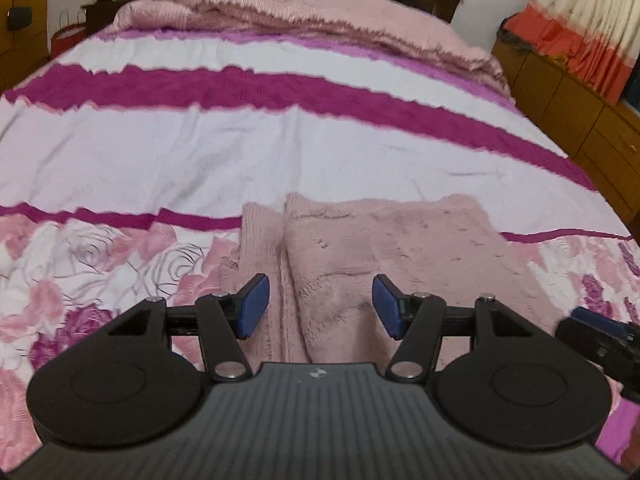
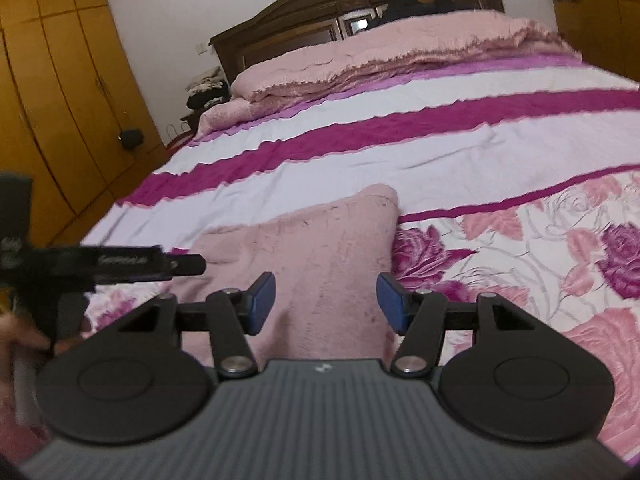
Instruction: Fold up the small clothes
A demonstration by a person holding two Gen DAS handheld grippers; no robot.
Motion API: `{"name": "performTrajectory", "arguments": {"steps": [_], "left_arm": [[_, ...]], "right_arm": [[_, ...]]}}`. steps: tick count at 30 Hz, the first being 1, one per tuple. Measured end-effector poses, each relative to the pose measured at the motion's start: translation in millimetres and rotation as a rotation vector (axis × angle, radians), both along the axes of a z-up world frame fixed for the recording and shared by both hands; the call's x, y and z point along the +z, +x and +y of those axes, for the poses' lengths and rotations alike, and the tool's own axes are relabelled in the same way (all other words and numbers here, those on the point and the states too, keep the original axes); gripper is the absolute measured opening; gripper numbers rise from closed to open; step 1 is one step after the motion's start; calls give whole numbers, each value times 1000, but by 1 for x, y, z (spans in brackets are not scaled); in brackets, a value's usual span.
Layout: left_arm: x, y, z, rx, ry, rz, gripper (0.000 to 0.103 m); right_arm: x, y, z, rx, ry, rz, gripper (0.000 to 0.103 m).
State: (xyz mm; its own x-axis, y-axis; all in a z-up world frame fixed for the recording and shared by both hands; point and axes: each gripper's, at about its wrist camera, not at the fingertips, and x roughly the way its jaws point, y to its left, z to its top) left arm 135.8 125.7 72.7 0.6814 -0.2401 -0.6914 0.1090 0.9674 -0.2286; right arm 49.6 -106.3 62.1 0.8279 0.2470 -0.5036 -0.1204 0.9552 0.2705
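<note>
Bedroom scene: striped and floral bedspread [image 1: 280,148] covers the whole bed, wooden headboard [image 2: 360,8] at 12 o'clock, yellow wardrobe [image 2: 52,80] at 10 o'clock in the right wrist view, folded pink blanket [image 1: 320,16] near the pillows. Task item is a pink fuzzy knit garment [image 1: 380,248] lying flat on the near end of the bed, a narrower strip, sleeve or folded edge, along its 9 o'clock side. Left gripper [image 1: 320,306] hangs above the garment's near left part, blue pads spread, nothing between them. Right gripper [image 2: 326,302] sits over the garment's near right part, likewise spread with only fabric below, no pinch. Judged step: between folds, both tools empty and lined up over the near hem. Next move likely needs each gripper lowered to a near corner or edge, pinching one layer cleanly, then carrying it toward 12 o'clock evenly. Hard to tell: garment type, how many folds are already done, whether pads touch the fabric. Near hem is hidden under both gripper bodies; blurred hand [image 2: 24,344] at 8 o'clock.
</note>
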Motion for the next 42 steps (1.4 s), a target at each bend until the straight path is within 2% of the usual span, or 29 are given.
{"name": "performTrajectory", "arguments": {"steps": [2, 4, 5, 8, 12, 13, 14, 19, 21, 24, 26, 30, 32, 33, 34, 38, 40, 42], "left_arm": [[-7, 5, -1, -10, -36, 12, 61], [-11, 3, 0, -39, -59, -11, 36], [-13, 2, -3, -55, -50, -23, 34], [-19, 3, -5, -58, -30, -32, 32], [-29, 11, 2, -1, -101, -16, 32], [-29, 10, 4, 7, -117, -13, 21], [-28, 9, 4, 13, -124, -19, 16], [10, -14, 25, 59, -164, -123, 15], [15, -14, 37, 74, -146, -121, 15], [2, -4, 51, 119, -88, -49, 15], [-15, 0, 56, 105, -91, 14, 15], [-16, -13, 60, 104, -97, -8, 18], [-13, -19, 59, 100, -71, -10, 34], [-10, -25, 57, 103, -60, -8, 51], [-8, -31, 56, 106, -54, -11, 64], [2, -58, 45, 35, -5, -33, 68], [0, -67, 38, 21, 52, -11, 69], [-7, -73, 35, 48, 113, 34, 71]], "right_arm": [[-2, 0, -4, -18, -13, -12, 60], [-5, 3, -11, -36, -6, -6, 60], [-7, 5, -15, -47, 4, 2, 60], [-13, 9, -23, -68, 46, 14, 60], [-20, 10, -27, -73, 84, 8, 60], [-21, 10, -26, -76, 81, 5, 60], [-22, 11, -26, -78, 78, 4, 60], [-17, 7, -21, -54, 61, 11, 60], [-15, 5, -15, -20, 66, 11, 60], [-20, 6, 0, 40, 76, 32, 60], [-26, 7, 11, 68, 67, 50, 61], [-32, 2, 24, 88, -8, 42, 62], [-31, 3, 21, 91, 2, 50, 62], [-30, 3, 19, 91, 15, 56, 62], [-30, 3, 17, 90, 26, 60, 62], [-30, 2, 12, 83, 70, 68, 62], [-31, 1, 11, 83, 72, 68, 62], [-31, 0, 12, 85, 68, 69, 62]]}}
